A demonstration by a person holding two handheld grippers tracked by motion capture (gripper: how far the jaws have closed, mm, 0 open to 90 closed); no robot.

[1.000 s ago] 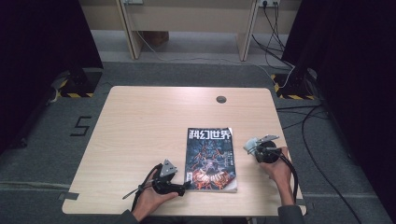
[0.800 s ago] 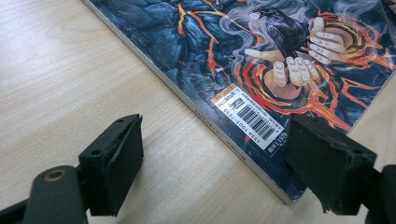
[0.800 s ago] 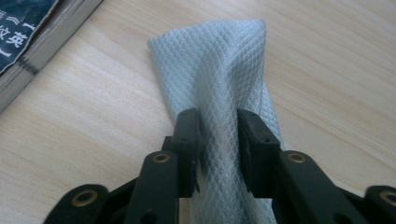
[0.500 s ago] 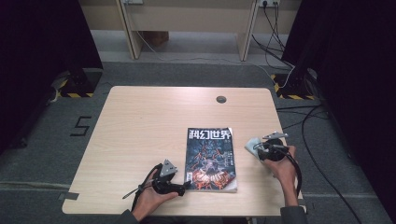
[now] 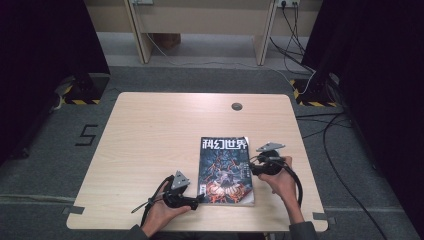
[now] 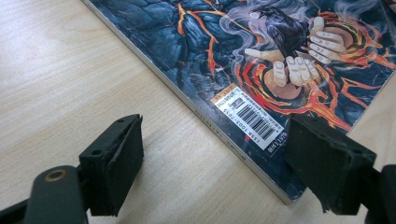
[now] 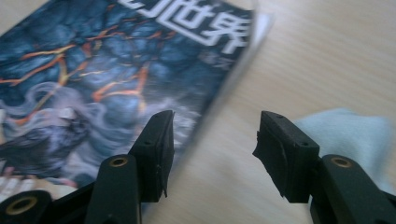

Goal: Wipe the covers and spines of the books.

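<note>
Magazine (image 5: 226, 165) is still shut flat, nothing's been gripped yet: left gripper (image 6: 224, 168) and right gripper (image 7: 212, 149) are both held released at its edges.

The magazine (image 6: 261, 60) has a glossy printed paper cover that catches the light, with a smooth grey spine just ahead of the left gripper (image 6: 212, 161)'s jaws. Those jaws carry matt black, rubbery-looking pads with rough edges. The desk (image 6: 70, 70) beneath them is pale wood-grain laminate, smooth and satiny.
</note>
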